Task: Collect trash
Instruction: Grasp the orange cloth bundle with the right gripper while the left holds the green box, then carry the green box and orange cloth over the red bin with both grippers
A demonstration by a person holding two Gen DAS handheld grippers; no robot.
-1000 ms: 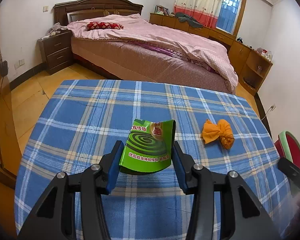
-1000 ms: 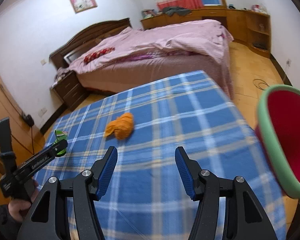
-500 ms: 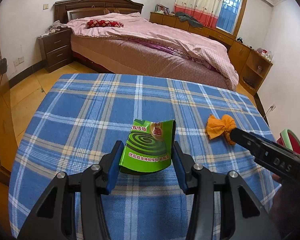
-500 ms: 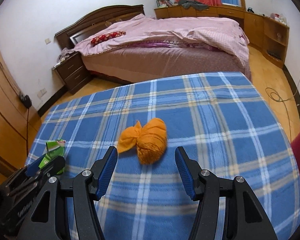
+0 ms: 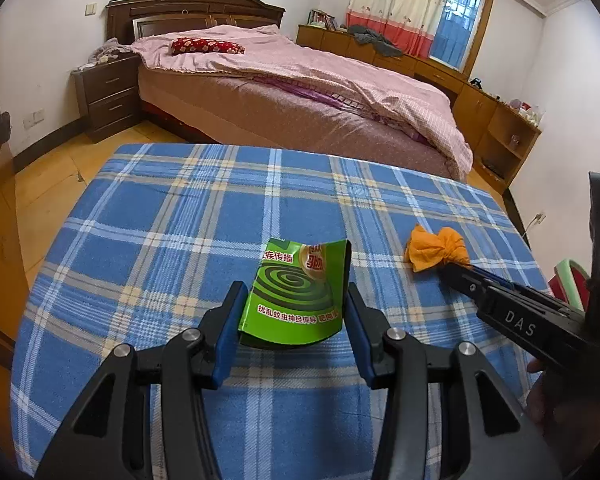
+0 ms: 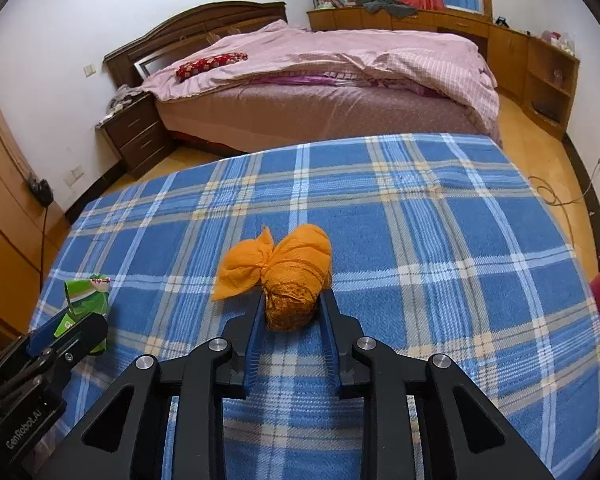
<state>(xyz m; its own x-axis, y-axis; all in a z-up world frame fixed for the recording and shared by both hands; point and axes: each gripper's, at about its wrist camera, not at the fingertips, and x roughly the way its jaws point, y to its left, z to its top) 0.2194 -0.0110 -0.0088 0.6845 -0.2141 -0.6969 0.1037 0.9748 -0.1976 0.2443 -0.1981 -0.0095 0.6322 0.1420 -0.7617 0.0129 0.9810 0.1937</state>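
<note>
Two pieces of trash lie on the blue plaid tablecloth [image 5: 172,240], a woven, slightly fuzzy fabric crossed with white and tan stripes. The left gripper [image 5: 292,320] has its blue-padded jaws pressed against both side edges of a green mosquito-coil packet [image 5: 296,300], a thin glossy card printed with a dark spiral and bowed into a curve between them. At about 2 o'clock from the packet sits an orange mesh bundle [image 5: 436,248], knotted so that one end flares like a bow. The right gripper [image 6: 292,312] has narrowed its jaws onto the rounded, netted end of that bundle [image 6: 288,276], both pads touching its sides while the loose crinkled tail sticks out toward 10 o'clock. In the right wrist view the packet [image 6: 86,296] and the other tool sit at 8 o'clock, well apart from the bundle. A red bin with a pale green rim [image 5: 568,280] peeks in at 3 o'clock of the left view, partly hidden behind the black tool body. Beyond the table stands a bed [image 6: 320,80] with a rumpled pink quilt, a dark wooden headboard [image 5: 196,8] and a nightstand [image 5: 108,96] beside it.
</note>
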